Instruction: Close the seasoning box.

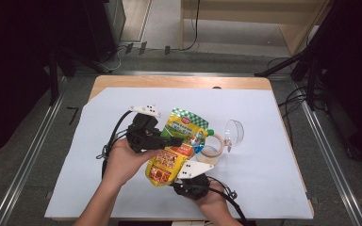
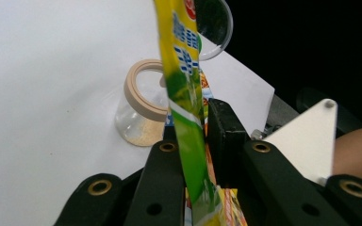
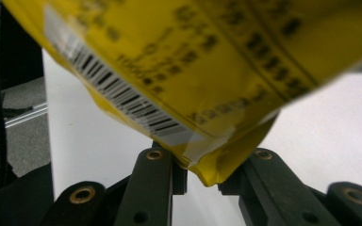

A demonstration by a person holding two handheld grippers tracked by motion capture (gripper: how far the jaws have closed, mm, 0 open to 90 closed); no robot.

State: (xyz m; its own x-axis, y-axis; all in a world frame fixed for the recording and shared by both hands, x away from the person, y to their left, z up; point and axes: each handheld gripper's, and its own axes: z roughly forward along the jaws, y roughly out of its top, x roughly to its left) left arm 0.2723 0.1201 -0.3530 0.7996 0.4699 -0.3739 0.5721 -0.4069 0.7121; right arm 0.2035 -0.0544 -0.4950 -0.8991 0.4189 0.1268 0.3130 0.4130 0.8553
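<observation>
Both claws pinch the pouch [image 1: 176, 146]: left claw [image 1: 175, 141] mid-side, right claw [image 1: 181, 175] bottom corner. Spout is aimed at the jar [image 1: 210, 149] w/ some powder in; pour prob still left.

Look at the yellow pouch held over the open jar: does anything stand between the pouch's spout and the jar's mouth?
Nothing visible does. The pouch hangs tilted with its spout end beside the jar, whose lid is swung open.

Left claw [image 1: 176, 141] points toward 3 o'clock, jaws narrow and clamped, hand [image 1: 125, 162] wrapped around its body. Right claw [image 1: 181, 176] points toward 11 o'clock, jaws pinched close, forearm entering from 6 o'clock.
</observation>
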